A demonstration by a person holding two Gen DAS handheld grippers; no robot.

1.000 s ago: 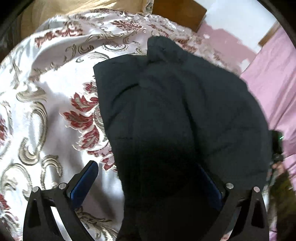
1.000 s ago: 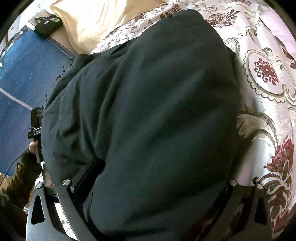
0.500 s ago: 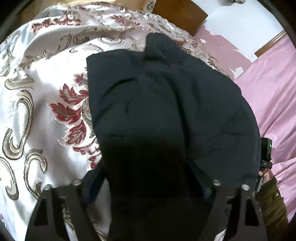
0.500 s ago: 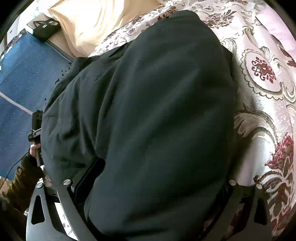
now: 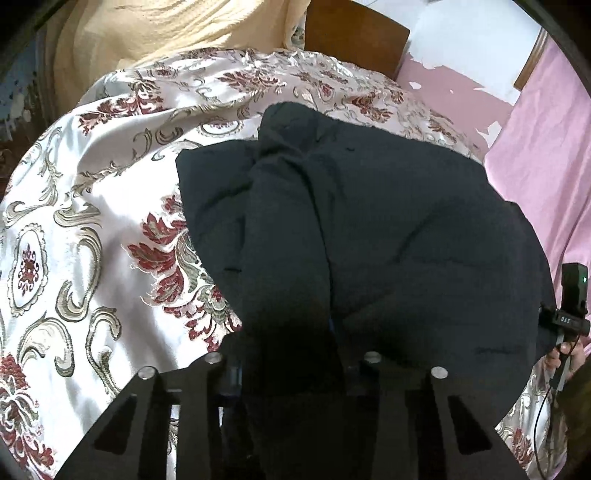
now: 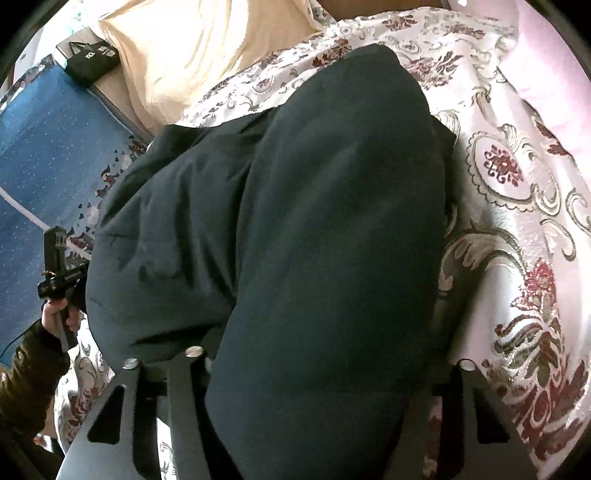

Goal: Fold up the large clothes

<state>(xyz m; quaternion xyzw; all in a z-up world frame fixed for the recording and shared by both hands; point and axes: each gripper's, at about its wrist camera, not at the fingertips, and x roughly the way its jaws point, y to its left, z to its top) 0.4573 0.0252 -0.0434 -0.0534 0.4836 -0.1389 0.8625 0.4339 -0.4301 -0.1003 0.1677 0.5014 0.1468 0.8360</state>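
A large dark padded garment point(image 5: 369, 221) lies bunched on a floral satin bedspread point(image 5: 92, 221). My left gripper point(image 5: 291, 354) is at the garment's near edge, its jaws closing. A thick fold is pinched between them and hides the fingertips. In the right wrist view the same garment point(image 6: 332, 184) bulges up through my right gripper point(image 6: 328, 362). Its jaws are also closing, and the padded cloth fills the whole gap between them. Both near corners look raised off the bedspread point(image 6: 517, 221).
A yellow pillow point(image 5: 166, 33) and a wooden headboard point(image 5: 354, 40) lie at the far end. Pink sheet point(image 5: 546, 147) hangs to the right. Beside the bed are a blue mat point(image 6: 44, 147) and a black box point(image 6: 90, 59). A sleeved hand point(image 6: 55, 314) holds the other tool.
Both grippers' jaws have narrowed onto the garment's near edge, the left one much more. Both have risen a little and the cloth has bunched up between the fingers.
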